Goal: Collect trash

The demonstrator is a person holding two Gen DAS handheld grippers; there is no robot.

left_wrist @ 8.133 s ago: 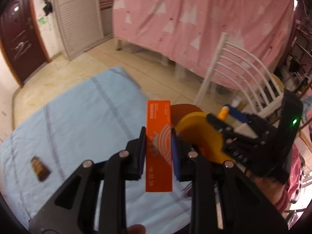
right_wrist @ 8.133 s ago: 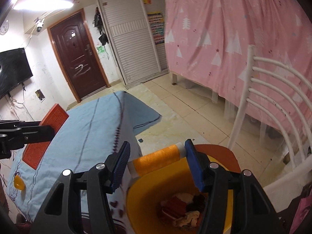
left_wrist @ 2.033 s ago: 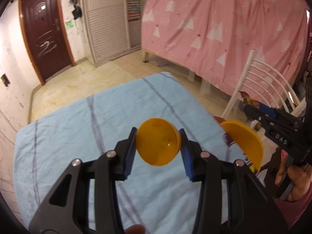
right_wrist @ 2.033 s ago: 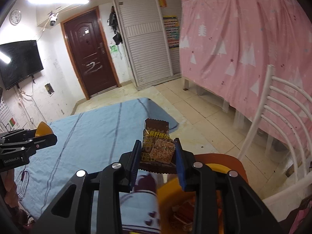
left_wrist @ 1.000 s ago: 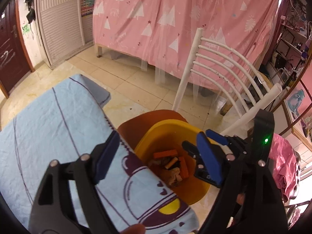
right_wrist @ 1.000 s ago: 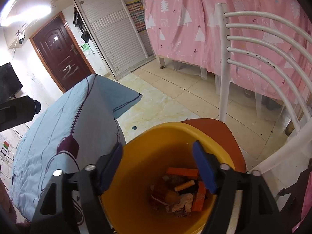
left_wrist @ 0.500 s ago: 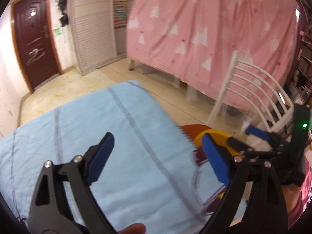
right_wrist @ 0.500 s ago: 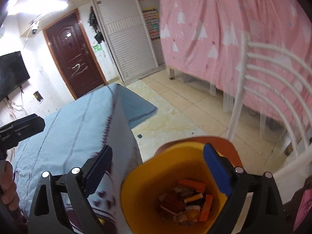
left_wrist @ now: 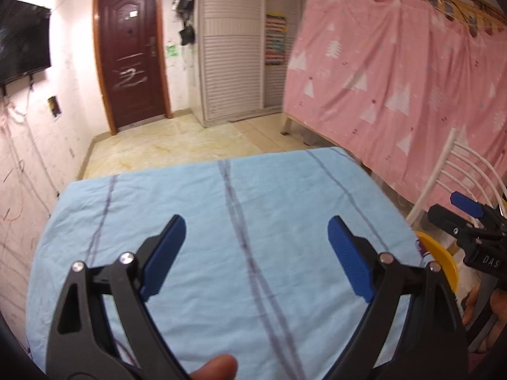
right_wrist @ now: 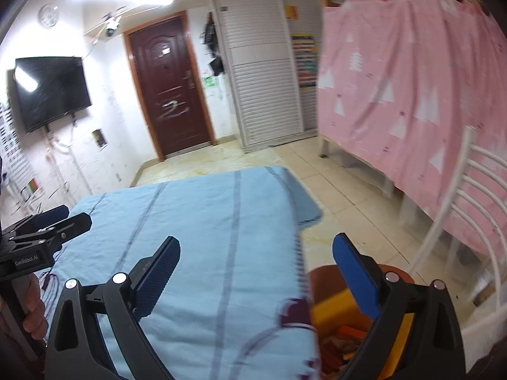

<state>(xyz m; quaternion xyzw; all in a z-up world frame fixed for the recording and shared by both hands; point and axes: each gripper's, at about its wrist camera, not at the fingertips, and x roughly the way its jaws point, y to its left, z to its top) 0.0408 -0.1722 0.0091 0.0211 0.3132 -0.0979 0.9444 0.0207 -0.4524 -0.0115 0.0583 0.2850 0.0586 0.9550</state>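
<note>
With both claws empty, left claw [left_wrist: 256, 253] wide, right claw [right_wrist: 255, 270] opening, trash sits in the yellow bin [right_wrist: 332, 313] beside the blue-sheeted surface [left_wrist: 253, 205]; next, scan for leftovers

The desk [left_wrist: 202, 209] beneath and ahead of both sets of jaws is covered by a light-blue sheet [right_wrist: 221, 221] with dark stripes, its visible surface otherwise bare.

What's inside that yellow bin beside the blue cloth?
In the right wrist view the yellow bin holds orange and brownish scraps, blurred. The gripper's frame covers much of the inside, so the rest cannot be seen.
</note>
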